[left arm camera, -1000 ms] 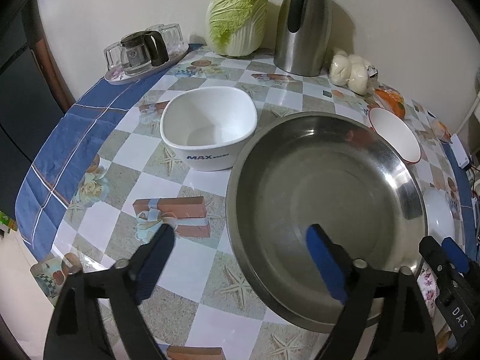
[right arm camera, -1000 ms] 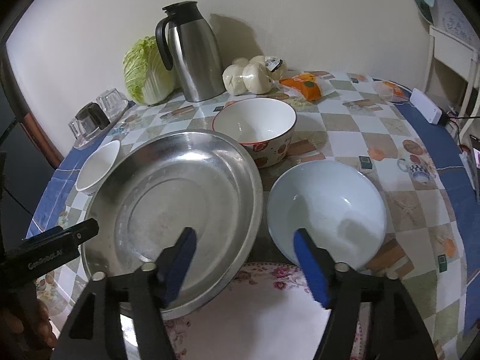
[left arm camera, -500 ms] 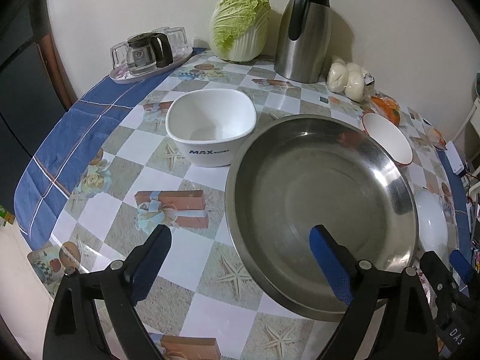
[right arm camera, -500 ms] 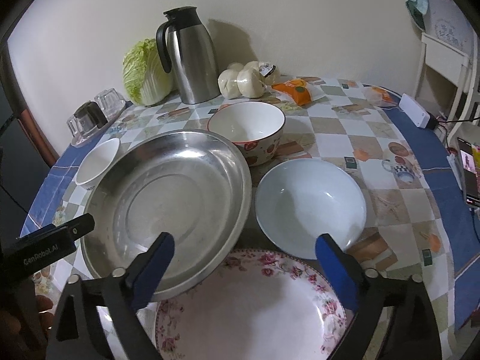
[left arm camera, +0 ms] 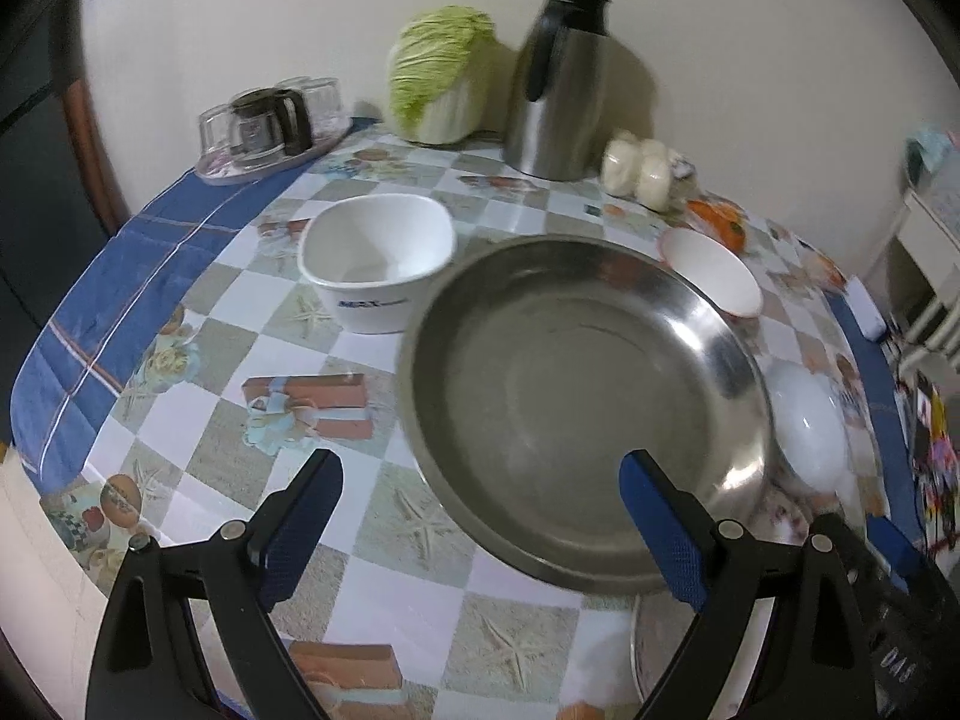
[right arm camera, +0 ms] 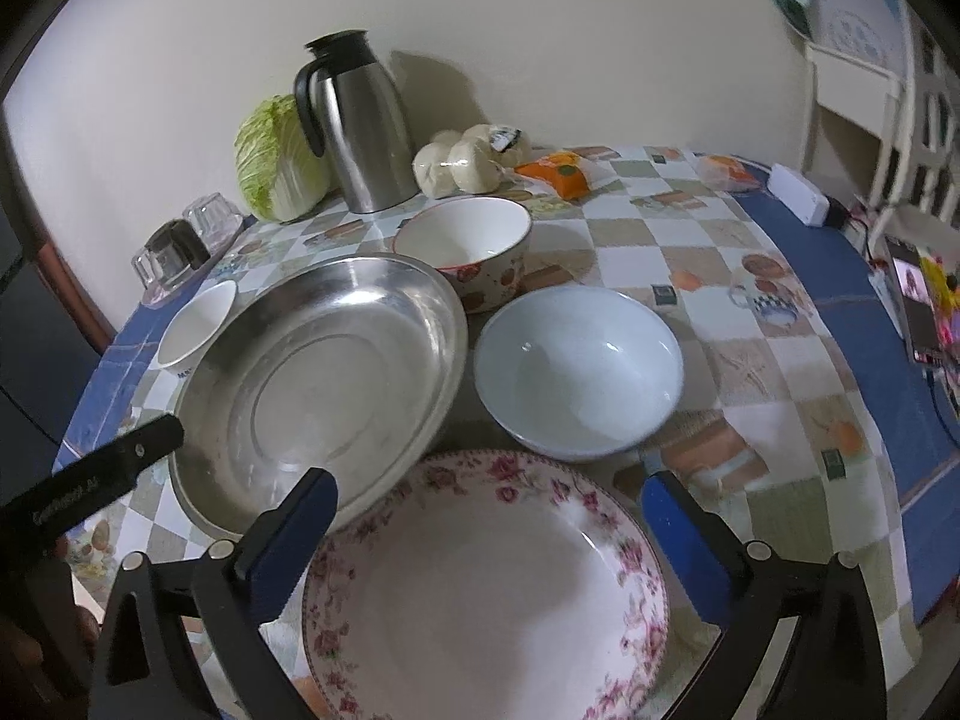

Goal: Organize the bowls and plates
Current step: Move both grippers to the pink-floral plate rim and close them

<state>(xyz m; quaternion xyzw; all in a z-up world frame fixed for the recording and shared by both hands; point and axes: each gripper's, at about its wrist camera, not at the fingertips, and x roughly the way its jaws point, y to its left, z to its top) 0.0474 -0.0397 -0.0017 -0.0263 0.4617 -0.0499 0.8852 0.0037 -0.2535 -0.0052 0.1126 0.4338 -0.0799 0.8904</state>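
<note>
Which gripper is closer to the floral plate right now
Right. The right gripper, open, hangs directly over the floral plate. The left gripper, also open, sits over the steel basin beside it.

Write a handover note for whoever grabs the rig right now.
Left claw: open, empty, above the near rim of the steel basin.
Right claw: open, empty, over the floral plate at the table's near edge.
Layout: basin centre; square white bowl to its left; red-rimmed bowl behind; pale blue bowl to its right.
Done: nothing stacked or nested yet; the basin's rim overlaps the floral plate.
Left: gather all bowls and plates, probably nesting the smaller ones in the basin.
</note>
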